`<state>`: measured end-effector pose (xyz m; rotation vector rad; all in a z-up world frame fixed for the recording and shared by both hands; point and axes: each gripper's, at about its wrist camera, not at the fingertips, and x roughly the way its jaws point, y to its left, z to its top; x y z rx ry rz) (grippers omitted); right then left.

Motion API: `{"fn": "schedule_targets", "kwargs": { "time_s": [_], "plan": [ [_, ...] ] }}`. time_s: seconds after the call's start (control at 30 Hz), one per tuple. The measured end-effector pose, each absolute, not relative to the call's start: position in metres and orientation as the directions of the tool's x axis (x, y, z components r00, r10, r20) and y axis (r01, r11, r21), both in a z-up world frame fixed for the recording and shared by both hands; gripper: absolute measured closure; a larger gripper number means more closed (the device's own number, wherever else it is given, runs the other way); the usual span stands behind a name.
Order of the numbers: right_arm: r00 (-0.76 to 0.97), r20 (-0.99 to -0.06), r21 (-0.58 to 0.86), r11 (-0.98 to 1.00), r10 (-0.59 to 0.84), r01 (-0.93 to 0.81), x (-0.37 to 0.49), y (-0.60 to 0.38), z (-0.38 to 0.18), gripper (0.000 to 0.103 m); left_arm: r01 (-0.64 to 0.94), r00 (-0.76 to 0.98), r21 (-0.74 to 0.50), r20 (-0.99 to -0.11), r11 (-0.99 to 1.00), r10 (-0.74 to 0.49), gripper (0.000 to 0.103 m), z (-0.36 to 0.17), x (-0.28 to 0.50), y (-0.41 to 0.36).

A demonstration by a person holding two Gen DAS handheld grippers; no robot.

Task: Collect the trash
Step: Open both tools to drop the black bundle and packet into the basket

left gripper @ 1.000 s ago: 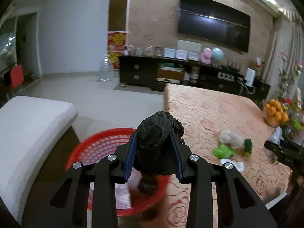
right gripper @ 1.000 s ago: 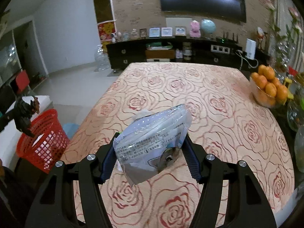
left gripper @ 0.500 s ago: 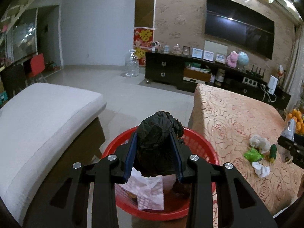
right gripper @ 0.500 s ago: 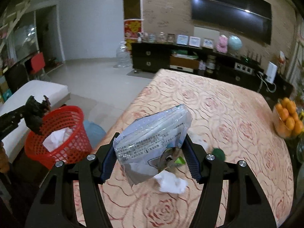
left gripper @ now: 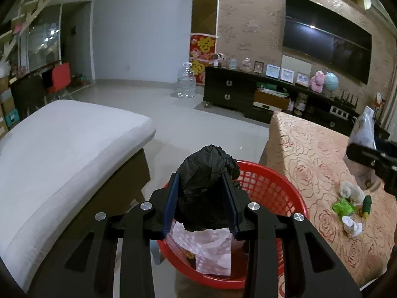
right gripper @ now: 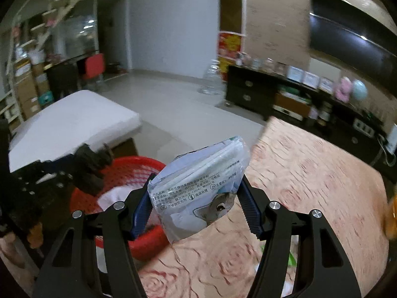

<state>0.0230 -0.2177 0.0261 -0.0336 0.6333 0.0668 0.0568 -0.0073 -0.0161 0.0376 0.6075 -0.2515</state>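
Item, left to right. White cushioned seat point(left gripper: 62, 149) at the left, in both views. Left gripper point(left gripper: 202, 198), black frame with blue-padded fingers point(left gripper: 170, 203), clamped on a crumpled black plastic bag point(left gripper: 207, 183), held above the round red plastic mesh basket point(left gripper: 273, 191). The left wrist view looks into the basket: a pale pink patterned wrapper point(left gripper: 206, 250) lies inside. The right wrist view shows the same basket point(right gripper: 139, 164) from the side, beside the bench edge, white paper within, the black bag point(right gripper: 90, 171) over its left rim. Right gripper point(right gripper: 196, 198), fingers clamped on a clear plastic packet with printed text and a grey cartoon animal point(right gripper: 198, 188), held over the bench corner, near the basket. Bench under a peach rose-patterned cloth point(left gripper: 310, 154). Only the left wrist view shows the litter on it: green wrapper point(left gripper: 343, 207), white crumpled tissue point(left gripper: 352, 227), pale fluffy wad point(left gripper: 351, 191), small green object point(left gripper: 366, 204). The right wrist view is motion-blurred.
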Motion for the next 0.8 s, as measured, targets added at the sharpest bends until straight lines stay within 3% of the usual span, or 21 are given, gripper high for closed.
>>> {"fn": "schedule_targets", "kwargs": {
  "time_s": [0.8],
  "plan": [
    [0.683, -0.710, 0.020, 0.974, 0.172, -0.225, 0.074, -0.163, -0.027, 0.040, 0.262, 0.746, 0.040, -0.642, 0.964, -0.176, 0.069, -0.044, 0.067, -0.017]
  ]
}}
